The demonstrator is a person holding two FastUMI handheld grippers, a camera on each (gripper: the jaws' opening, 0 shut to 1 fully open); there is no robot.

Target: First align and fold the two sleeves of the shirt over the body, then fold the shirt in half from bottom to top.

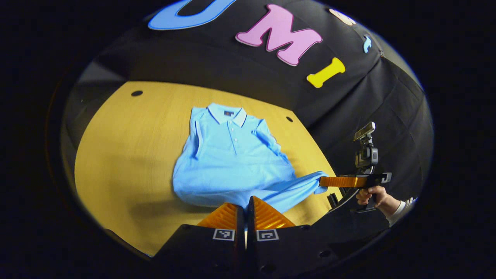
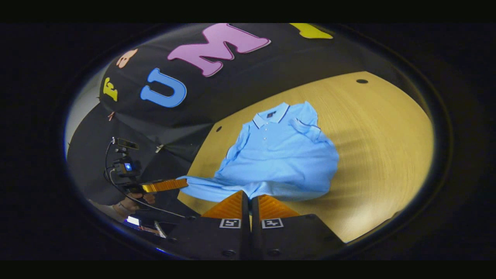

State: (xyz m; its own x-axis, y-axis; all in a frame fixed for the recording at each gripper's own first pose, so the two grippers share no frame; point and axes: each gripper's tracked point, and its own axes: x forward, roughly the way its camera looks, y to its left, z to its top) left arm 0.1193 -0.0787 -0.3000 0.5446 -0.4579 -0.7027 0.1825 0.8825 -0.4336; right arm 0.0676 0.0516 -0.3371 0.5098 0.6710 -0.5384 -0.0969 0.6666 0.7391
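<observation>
A light blue polo shirt (image 1: 232,155) lies front up on the wooden table (image 1: 128,155), collar at the far end and both sleeves folded in over the body. My left gripper (image 1: 246,201) is shut on the near hem, which hangs pulled up off the table. To the right, my right gripper (image 1: 323,181) pinches the other bottom corner and draws the cloth out sideways. In the right gripper view the shirt (image 2: 279,155) stretches between my right gripper (image 2: 248,197), shut on the hem, and the left gripper (image 2: 184,184) at the left corner.
A hand (image 1: 374,195) with a white cuff holds the right gripper off the table's right edge. Small dark holes (image 1: 136,93) (image 1: 289,119) mark the table's far corners. The booth's black cloth wall rises just behind the collar. Bare wood (image 2: 379,135) spreads beside the shirt.
</observation>
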